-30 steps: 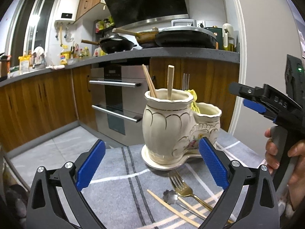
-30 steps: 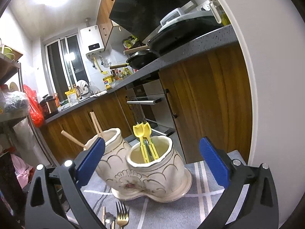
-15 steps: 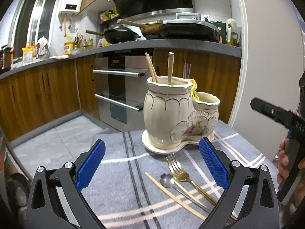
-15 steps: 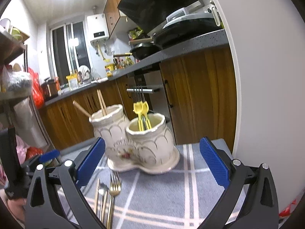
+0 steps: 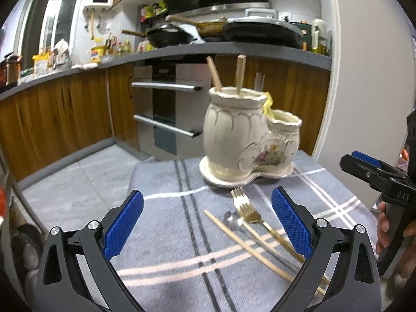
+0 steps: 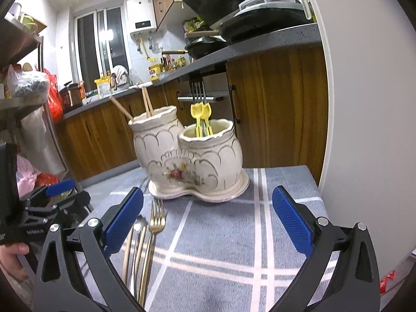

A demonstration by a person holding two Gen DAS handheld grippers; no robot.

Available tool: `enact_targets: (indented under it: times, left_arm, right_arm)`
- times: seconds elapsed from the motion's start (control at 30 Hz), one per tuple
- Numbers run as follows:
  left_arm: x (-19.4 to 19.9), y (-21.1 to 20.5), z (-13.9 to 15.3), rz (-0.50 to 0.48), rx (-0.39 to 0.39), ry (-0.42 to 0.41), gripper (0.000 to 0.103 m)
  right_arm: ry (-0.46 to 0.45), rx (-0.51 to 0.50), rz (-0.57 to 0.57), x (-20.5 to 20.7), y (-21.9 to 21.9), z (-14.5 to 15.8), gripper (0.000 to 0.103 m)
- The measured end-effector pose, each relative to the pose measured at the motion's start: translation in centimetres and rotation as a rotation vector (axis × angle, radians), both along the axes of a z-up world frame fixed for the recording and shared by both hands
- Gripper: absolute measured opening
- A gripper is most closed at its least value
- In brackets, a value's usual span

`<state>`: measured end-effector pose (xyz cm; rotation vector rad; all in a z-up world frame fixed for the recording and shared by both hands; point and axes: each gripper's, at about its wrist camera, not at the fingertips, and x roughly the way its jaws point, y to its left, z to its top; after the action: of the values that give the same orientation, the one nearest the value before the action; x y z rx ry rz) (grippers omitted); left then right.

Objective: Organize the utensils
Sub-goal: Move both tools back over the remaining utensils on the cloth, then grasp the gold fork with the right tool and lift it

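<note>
A cream ceramic double utensil holder [image 5: 247, 140] [image 6: 192, 156] stands on a grey checked cloth [image 5: 182, 234]. Its taller pot holds wooden chopsticks [image 5: 240, 74]; the lower pot holds yellow-handled utensils [image 6: 201, 114] and a dark fork. On the cloth in front lie a gold fork [image 5: 249, 213] [image 6: 154, 223], a silver spoon [image 5: 231, 219] [image 6: 139, 230] and a wooden chopstick [image 5: 260, 244] [image 6: 127, 252]. My left gripper [image 5: 206, 225] is open and empty above the cloth, left of the loose utensils. My right gripper [image 6: 208, 223] is open and empty, facing the holder.
The cloth-covered table ends at a white wall [image 6: 364, 104] on the right. Wooden kitchen cabinets [image 5: 52, 119], an oven [image 5: 166, 109] and a counter with pans [image 5: 234, 33] lie behind. The other gripper shows at each view's edge [image 5: 377, 179] [image 6: 39, 208].
Both grippers have pulled back from the holder, so it looks smaller and more of the cloth and the loose utensils show. Both stay open.
</note>
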<state>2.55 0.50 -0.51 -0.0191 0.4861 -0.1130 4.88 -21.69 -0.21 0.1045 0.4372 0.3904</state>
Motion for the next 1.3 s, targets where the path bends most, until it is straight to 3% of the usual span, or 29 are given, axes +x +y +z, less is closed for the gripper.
enact_targets:
  times: [0.3, 0.53, 0.7, 0.93, 1.2, 1.3]
  left_arm:
    - [0.0, 0.8, -1.5, 0.009, -0.004, 0.112, 0.098]
    - [0.4, 1.7, -2.0, 0.018, -0.055, 0.165, 0.098]
    - [0.5, 1.4, -2.2, 0.011, -0.050, 0.174, 0.098]
    - [0.6, 1.5, -2.2, -0.004, -0.062, 0.177, 0.098]
    - [0.8, 1.3, -2.5, -0.016, -0.048, 0.199, 0.098]
    - [0.9, 1.1, -2.6, -0.020, -0.041, 0.206, 0.098]
  right_arm:
    - [0.137, -0.030, 0.070, 0.3, 1.0, -2.0, 0.098]
    - [0.192, -0.152, 0.195, -0.2, 4.7, -3.3, 0.095]
    - [0.280, -0.180, 0.247, 0.5, 6.8, -4.5, 0.060]
    - [0.327, -0.260, 0.261, 1.2, 9.5, -5.5, 0.027]
    - [0.353, -0.314, 0.264, 2.8, 11.6, -5.8, 0.017]
    - [0.371, -0.299, 0.291, 3.0, 11.8, -5.7, 0.009]
